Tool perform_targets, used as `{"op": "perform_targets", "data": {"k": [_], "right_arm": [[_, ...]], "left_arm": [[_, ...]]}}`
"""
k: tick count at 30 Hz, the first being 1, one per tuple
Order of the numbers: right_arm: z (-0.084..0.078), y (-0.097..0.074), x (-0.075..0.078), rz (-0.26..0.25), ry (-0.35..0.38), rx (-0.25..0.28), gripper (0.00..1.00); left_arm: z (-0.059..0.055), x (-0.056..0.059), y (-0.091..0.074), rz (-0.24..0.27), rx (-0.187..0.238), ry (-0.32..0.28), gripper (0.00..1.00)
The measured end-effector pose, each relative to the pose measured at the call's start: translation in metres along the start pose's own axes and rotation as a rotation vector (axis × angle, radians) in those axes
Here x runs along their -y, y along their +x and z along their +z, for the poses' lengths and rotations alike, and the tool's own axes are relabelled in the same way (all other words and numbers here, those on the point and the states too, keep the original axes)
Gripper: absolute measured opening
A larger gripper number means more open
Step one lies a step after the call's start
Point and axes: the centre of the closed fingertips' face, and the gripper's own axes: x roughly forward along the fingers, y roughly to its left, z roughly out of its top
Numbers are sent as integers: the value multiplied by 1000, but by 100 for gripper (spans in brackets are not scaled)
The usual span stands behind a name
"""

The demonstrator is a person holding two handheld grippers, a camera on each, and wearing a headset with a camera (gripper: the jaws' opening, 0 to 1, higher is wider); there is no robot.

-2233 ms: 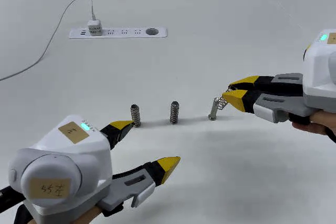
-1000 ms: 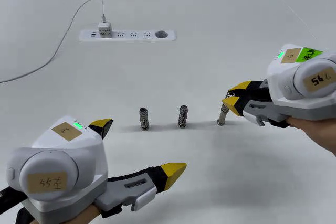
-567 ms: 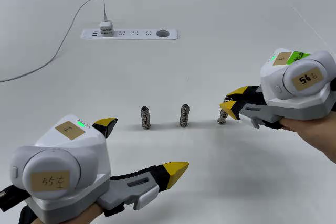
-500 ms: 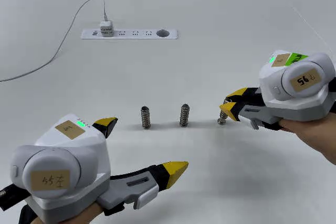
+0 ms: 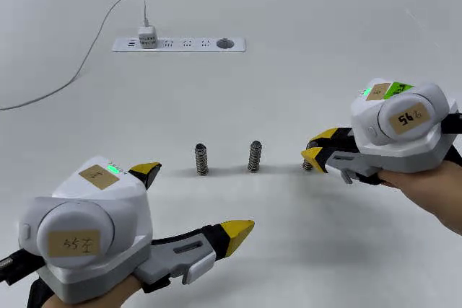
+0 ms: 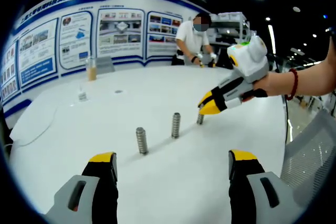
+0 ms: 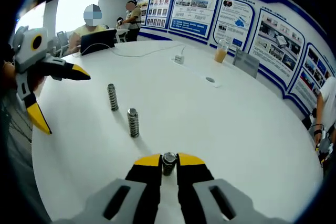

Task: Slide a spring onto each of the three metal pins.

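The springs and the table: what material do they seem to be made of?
Springs: grey coiled wire with bright glints, so probably bare steel. Table: smooth, uniform white with a faint sheen; likely laminate or painted board, I cannot tell which.

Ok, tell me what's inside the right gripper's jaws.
The right gripper is closed around the third pin, whose round top shows between the yellow tips. In the right gripper view the jaws cover everything below that top.

Third pin [image 5: 307,166] mostly behind fingers [image 5: 315,156]
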Motion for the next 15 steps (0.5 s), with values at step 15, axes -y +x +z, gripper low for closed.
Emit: {"op": "perform_targets", "data": {"k": [15], "right_arm": [[-3, 1, 9, -32, 146, -21, 12]], "left_arm": [[-1, -1, 0, -2, -7, -5, 87]]}}
